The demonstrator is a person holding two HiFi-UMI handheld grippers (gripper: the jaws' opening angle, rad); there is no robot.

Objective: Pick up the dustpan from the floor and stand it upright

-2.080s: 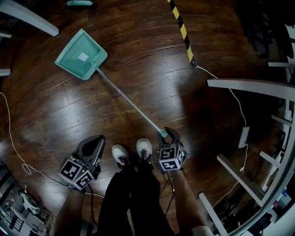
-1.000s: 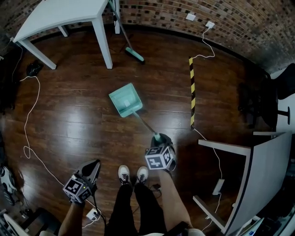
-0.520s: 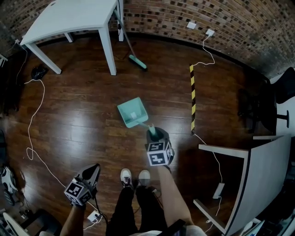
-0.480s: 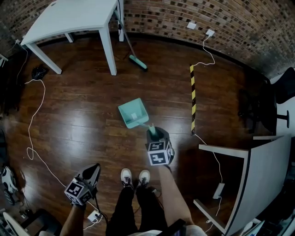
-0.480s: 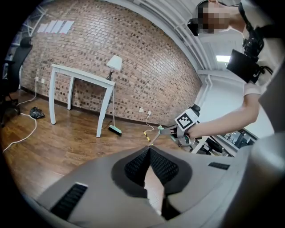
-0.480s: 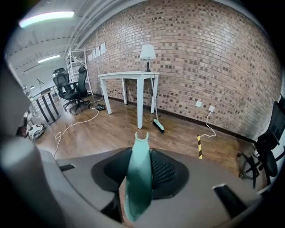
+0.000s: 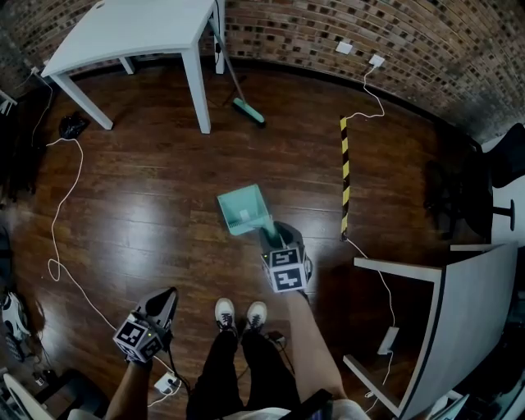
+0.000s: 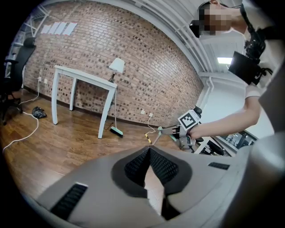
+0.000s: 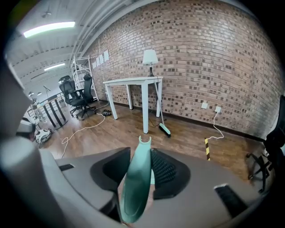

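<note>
The teal dustpan rests its pan on the dark wood floor, and its long handle rises steeply toward me. My right gripper is at the top of that handle. In the right gripper view the teal handle runs up between the jaws of the right gripper. It lies beside the right pad, with a dark gap on the left side. These jaws have just been opening. My left gripper hangs low at the left, its pads together at the tip, holding nothing.
A white table stands at the back left, with a teal broom leaning by it. A yellow-black floor strip runs to the right of the dustpan. A white cable loops on the left. A grey desk is at the right, and my shoes are below.
The dustpan went from lying flat with its handle along the floor to standing steeply. My right gripper rose and moved toward the pan with the handle's end. The left gripper barely moved.
</note>
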